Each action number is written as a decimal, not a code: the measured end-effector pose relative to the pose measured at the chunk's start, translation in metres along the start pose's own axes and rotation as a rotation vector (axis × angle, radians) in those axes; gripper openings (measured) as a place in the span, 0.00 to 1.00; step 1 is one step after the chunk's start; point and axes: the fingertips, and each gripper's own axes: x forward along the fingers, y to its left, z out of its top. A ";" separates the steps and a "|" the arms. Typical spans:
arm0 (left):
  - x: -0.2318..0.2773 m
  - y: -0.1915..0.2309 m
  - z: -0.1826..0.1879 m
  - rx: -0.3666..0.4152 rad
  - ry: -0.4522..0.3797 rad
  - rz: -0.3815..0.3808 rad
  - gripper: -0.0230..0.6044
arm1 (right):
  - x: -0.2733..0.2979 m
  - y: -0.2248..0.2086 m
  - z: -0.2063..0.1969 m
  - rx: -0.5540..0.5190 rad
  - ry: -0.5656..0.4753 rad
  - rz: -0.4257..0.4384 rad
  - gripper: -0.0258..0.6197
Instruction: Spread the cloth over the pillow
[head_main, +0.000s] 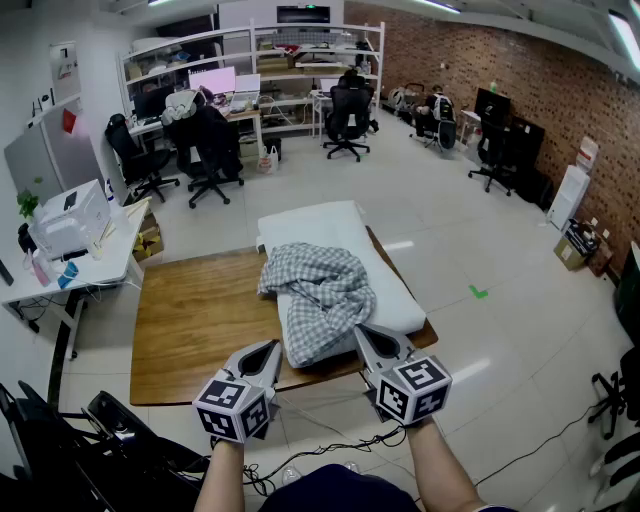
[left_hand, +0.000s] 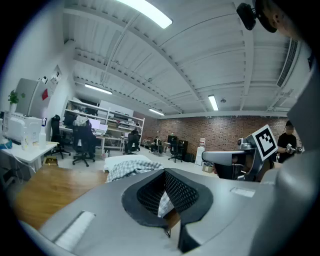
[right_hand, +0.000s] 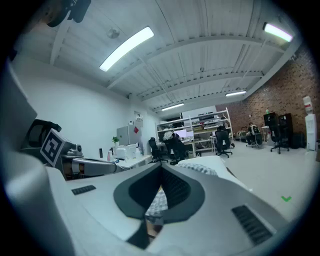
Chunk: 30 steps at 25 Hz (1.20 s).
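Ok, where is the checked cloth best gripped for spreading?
Probably the near edge of the cloth, towards each end, coming from the near side of the table. There it hangs loose over the end of the pillow; farther back it bunches.

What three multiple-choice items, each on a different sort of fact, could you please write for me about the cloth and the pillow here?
1. Where does the checked cloth lie relative to the pillow?
A. under it
B. on top of it
C. beside it, not touching

2. What colour is the pillow?
A. white
B. red
C. black

3. What state is the checked cloth in?
A. spread flat over the whole pillow
B. folded in a neat square
C. crumpled in a heap

Answers:
1 B: the head view shows it sitting on the pillow, which lies on the wooden table.
2 A: the pillow's bare far end shows white.
3 C: it lies bunched in folds, leaving much of the pillow uncovered.
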 end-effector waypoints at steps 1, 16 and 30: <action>0.002 0.000 -0.002 -0.006 0.003 0.005 0.04 | 0.000 -0.001 -0.001 -0.002 0.004 0.005 0.06; 0.020 0.022 -0.013 0.007 0.013 0.097 0.04 | 0.001 -0.004 -0.012 -0.040 0.033 0.088 0.06; 0.085 0.131 -0.024 -0.006 0.059 -0.005 0.04 | 0.078 0.002 -0.016 0.026 0.019 -0.056 0.06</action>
